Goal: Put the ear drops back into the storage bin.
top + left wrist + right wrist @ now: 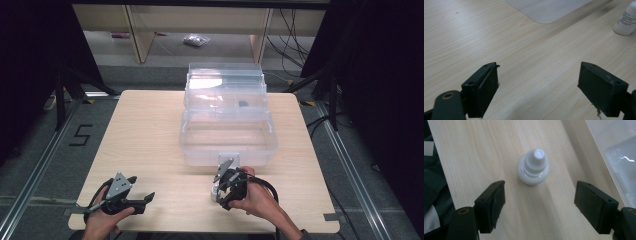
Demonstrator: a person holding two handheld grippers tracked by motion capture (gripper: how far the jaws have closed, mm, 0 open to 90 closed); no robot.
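Surface (150, 130): pale wood-grain top; bare between the two grippers.
Left gripper (131, 199): held low at the near-left corner of the surface, jaws wide apart and empty, pointing toward the right. In the left gripper view its jaws (537, 87) frame bare wood, with the bottle (627, 18) well off at the upper right edge.
Bottle (533, 168): small, white, with a tapered cap; stands upright on the surface, long axis vertical, just in front of the clear box's near wall. A printed label shows in the left gripper view, too small to read.
Right gripper (224, 192): above the bottle, looking steeply down on it. Jaws (541, 207) apart, nothing between them; the bottle's cap lies just ahead of the gap and roughly centred, touching neither jaw.
Key relation (judgement): right gripper is by far the nearer; a short advance along its own axis would bring the bottle between the jaws.
Clear box (272, 145): transparent, lid (225, 80) standing open at the back. Lower tub looks empty. One small dark item (243, 104) on the upper tier; cannot tell what it is.
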